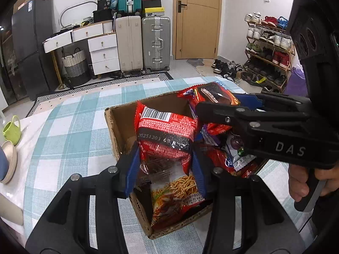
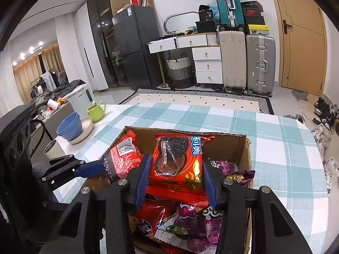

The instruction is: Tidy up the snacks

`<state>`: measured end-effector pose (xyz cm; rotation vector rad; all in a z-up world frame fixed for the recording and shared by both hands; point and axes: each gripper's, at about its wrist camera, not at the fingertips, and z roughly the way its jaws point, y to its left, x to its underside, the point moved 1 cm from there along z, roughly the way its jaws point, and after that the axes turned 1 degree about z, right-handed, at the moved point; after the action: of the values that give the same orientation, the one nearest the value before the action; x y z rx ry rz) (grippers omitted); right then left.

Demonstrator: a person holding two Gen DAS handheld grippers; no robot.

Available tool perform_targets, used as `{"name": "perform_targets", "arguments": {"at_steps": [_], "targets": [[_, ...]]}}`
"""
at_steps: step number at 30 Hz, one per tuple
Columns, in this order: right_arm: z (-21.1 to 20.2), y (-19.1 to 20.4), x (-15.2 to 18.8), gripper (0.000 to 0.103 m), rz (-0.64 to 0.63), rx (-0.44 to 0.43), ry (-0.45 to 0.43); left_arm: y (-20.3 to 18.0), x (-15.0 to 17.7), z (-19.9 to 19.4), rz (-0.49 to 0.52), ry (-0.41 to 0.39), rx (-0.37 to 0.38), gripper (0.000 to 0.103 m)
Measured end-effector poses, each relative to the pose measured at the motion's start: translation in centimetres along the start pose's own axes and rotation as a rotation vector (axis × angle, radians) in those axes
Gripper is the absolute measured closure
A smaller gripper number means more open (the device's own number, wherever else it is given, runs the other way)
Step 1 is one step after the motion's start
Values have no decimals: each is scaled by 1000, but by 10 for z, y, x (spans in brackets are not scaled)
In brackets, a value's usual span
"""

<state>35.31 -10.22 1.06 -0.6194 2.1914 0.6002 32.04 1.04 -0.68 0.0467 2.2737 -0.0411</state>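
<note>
Packets both upright over cardboard box (image 2: 243, 148): left gripper (image 1: 167, 167) clamps noodle packet (image 1: 167, 135), right gripper (image 2: 177, 177) clamps cookie packet (image 2: 178, 160), side by side, long axes vertical.

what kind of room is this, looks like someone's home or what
Most likely a lived-in apartment room near the entrance: a shoe rack beside a wooden door, stacked suitcases, and a fridge.

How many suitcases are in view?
3: a beige suitcase and a silver suitcase upright on the floor beside the drawers, and a teal suitcase stacked above them. Clutter may hide others.
</note>
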Motion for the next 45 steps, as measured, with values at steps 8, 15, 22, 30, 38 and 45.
{"name": "perform_targets", "arguments": {"at_steps": [8, 15, 22, 30, 38, 45], "targets": [[-11, 9, -3, 35, -27, -7, -17, -2, 5, -2, -2, -18, 6, 61], [-56, 9, 2, 7, -20, 5, -117, 7, 7, -28, -48, -37, 74, 24], [-94, 8, 22, 1, -6, 27, -160, 13, 15, -64, -88, -84, 27, 1], [-116, 16, 59, 1, -9, 27, -211, 29, 43, -113, -183, -180, 18, 1], [-120, 22, 92, 1, -34, 48, -222, 23, 72, -135, -164, -239, -7, 1], [-120, 27, 110, 1, -61, 24, -248, 14, 88, -118, -138, -249, -21, 1]]}}
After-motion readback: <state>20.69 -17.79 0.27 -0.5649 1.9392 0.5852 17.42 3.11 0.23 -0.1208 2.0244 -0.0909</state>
